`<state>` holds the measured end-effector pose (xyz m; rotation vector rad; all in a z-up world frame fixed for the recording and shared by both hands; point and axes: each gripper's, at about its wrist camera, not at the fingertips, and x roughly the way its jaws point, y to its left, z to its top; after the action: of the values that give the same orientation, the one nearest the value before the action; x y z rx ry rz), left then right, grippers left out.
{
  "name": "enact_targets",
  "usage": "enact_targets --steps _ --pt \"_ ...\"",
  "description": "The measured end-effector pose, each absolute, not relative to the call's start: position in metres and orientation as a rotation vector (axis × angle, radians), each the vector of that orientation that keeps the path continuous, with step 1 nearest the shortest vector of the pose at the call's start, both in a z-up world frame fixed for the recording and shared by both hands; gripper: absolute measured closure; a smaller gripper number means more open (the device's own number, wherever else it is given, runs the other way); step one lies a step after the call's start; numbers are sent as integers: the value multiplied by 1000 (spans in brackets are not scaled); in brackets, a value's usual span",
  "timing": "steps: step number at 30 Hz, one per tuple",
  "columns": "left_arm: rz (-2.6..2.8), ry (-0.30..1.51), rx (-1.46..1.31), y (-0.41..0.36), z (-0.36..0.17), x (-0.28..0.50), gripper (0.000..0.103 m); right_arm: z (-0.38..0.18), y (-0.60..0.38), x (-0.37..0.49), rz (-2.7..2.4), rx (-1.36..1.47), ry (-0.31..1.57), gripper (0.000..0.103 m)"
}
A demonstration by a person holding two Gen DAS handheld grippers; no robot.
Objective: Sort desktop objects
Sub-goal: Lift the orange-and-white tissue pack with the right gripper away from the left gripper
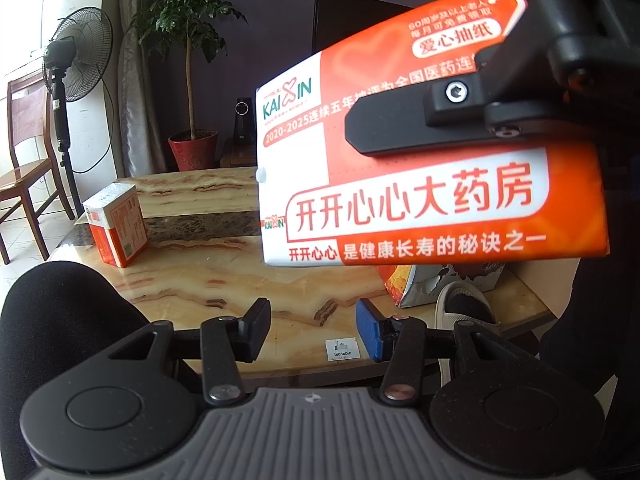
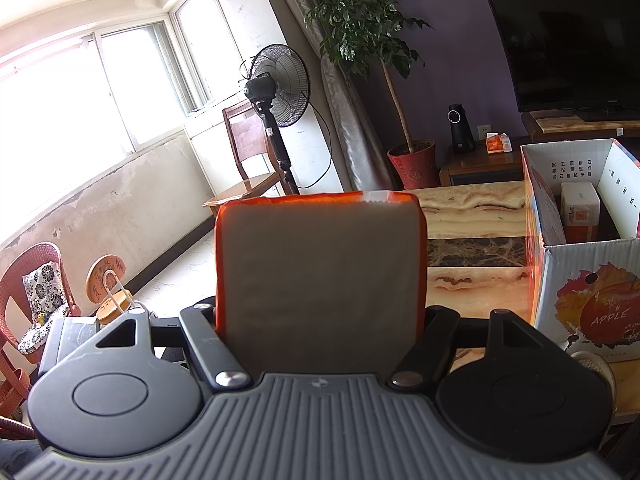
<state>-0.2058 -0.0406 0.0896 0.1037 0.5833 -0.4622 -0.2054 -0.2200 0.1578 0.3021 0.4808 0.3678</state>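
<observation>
My right gripper [image 2: 320,320] is shut on an orange and white tissue pack [image 2: 320,260], which it holds up above the marble tea table [image 2: 472,208]. In the left wrist view the same pack [image 1: 420,200] hangs at the upper right, with one black finger [image 1: 400,124] lying across its face. Low over the table's near edge, my left gripper [image 1: 312,324] stands open with nothing between its pads. A second, smaller orange pack [image 1: 116,224] stands on the table [image 1: 224,280] at the far left. An apple-print cardboard box [image 2: 592,292] sits at the right with another pack [image 2: 580,208] inside it.
A slippered foot [image 1: 464,308] rests beside the box [image 1: 416,288]. A small "tea table" label [image 1: 342,349] is stuck near the front edge. Beyond the table stand a fan [image 2: 276,92], a wooden chair [image 2: 248,148], a potted plant [image 2: 412,160] and a TV [image 2: 572,40].
</observation>
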Motion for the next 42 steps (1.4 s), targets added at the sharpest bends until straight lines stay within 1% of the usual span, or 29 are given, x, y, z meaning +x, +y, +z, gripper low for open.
enact_targets --steps 26,30,32,37,40,42 --pt "-479 561 113 -38 90 -208 55 157 -224 -205 364 308 479 29" --pt "-485 551 115 -37 92 -210 60 157 -225 -204 359 313 477 29" --pt "-485 551 113 -36 92 -211 60 157 -227 -204 356 317 475 29" --pt "-488 548 119 -37 94 -215 66 156 -229 -203 350 322 470 29" --pt "-488 553 127 -39 95 -218 66 156 -231 -203 345 328 465 29" --pt "-487 556 129 -39 95 -219 74 156 -232 -202 341 330 464 29"
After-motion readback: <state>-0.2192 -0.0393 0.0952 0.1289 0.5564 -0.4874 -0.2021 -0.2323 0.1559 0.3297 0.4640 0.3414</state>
